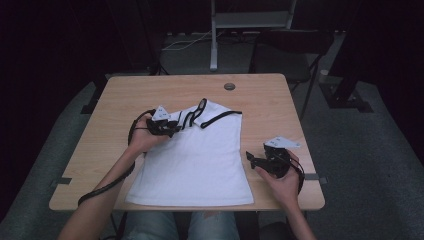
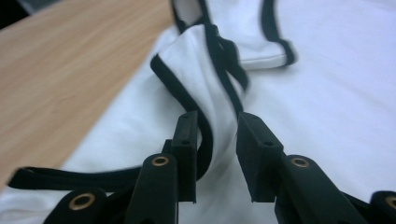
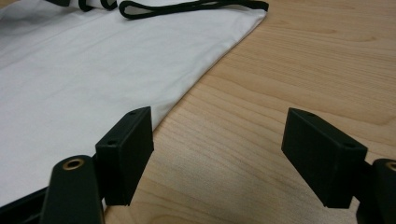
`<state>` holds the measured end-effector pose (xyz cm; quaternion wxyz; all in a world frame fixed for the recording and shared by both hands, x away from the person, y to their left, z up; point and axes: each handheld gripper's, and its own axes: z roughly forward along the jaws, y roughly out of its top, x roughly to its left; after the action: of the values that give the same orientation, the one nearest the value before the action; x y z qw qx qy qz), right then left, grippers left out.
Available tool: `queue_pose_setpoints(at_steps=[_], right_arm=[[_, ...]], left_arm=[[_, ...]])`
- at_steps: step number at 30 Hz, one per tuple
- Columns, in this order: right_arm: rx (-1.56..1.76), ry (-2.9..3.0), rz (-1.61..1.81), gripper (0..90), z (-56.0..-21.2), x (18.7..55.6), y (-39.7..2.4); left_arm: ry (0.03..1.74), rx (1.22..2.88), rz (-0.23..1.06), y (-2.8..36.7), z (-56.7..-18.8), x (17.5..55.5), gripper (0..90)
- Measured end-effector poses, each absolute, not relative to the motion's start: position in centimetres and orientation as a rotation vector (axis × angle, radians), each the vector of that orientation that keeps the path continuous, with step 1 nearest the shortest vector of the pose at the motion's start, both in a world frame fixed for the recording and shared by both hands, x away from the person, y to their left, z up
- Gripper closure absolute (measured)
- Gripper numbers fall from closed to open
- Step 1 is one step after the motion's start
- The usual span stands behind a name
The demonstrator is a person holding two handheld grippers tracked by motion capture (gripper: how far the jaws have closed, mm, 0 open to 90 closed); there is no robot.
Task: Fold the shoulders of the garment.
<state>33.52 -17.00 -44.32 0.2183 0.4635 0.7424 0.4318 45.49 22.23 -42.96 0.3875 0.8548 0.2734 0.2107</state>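
Up at the far-left corner of the white top [image 1: 195, 160] spread flat on the table [image 1: 110, 100], the left tool [image 2: 215, 140] straddles a black-trimmed strap fold, jaws parted and not pinching, while the right tool [image 3: 219, 154] waits wide open beside the hem, probably ready for folding.

1. The counter [image 1: 260, 95] is light wood with rounded corners, and a round grey cable port [image 1: 229, 86] sits near its far edge.
2. The floor [image 1: 360, 145] is grey carpet, with short strips of tape [image 1: 61, 181] beside the counter's near corners.
3. Beyond the far edge stands a pale metal frame [image 1: 214, 35] with a shelf, and a white cable [image 1: 187, 42] lies at its foot.
4. A dark chair [image 1: 295, 52] stands at the far right.
5. The light is dim, and the room's far side is nearly black.
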Motion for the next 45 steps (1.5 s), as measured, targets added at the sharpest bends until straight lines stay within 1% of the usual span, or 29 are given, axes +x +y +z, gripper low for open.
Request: queue_pose_setpoints(at_steps=[11, 16, 18, 23, 28, 31, 35, 38, 41, 45], right_arm=[[1.278, 2.067, 1.187, 24.1, -44.3, 33.6, -16.9], [1.258, 2.094, 1.180, 24.1, -44.2, 33.9, -16.3], [1.238, 2.113, 1.172, 24.1, -43.7, 34.2, -15.7], [1.181, 2.160, 1.155, 24.8, -42.3, 35.7, -13.6], [1.119, 2.227, 1.128, 26.2, -41.2, 38.0, -11.0], [1.090, 2.267, 1.102, 27.2, -40.5, 39.6, -9.2], [1.035, 2.308, 1.088, 30.3, -39.7, 41.3, -7.2], [1.017, 2.347, 1.063, 33.9, -39.5, 42.8, -5.6], [0.997, 2.400, 1.062, 39.5, -39.7, 44.2, -4.3], [0.979, 2.415, 1.038, 45.5, -40.0, 45.5, -2.8]], left_arm=[[0.618, 2.213, 0.462, 23.7, -41.8, 43.1, 59.4], [0.573, 2.221, 0.478, 24.3, -40.3, 42.6, 53.0], [0.558, 2.215, 0.476, 24.0, -39.5, 42.6, 49.3], [0.512, 2.219, 0.459, 21.9, -38.5, 43.0, 46.0], [0.450, 2.306, 0.395, 19.4, -39.8, 44.1, 46.1], [0.421, 2.360, 0.360, 18.5, -40.7, 44.5, 49.8], [0.407, 2.407, 0.316, 18.4, -41.4, 44.4, 53.8], [0.410, 2.434, 0.305, 18.8, -41.7, 44.3, 55.7], [0.408, 2.454, 0.295, 19.1, -42.0, 44.0, 56.7], [0.415, 2.451, 0.299, 19.3, -42.1, 43.8, 56.7]])
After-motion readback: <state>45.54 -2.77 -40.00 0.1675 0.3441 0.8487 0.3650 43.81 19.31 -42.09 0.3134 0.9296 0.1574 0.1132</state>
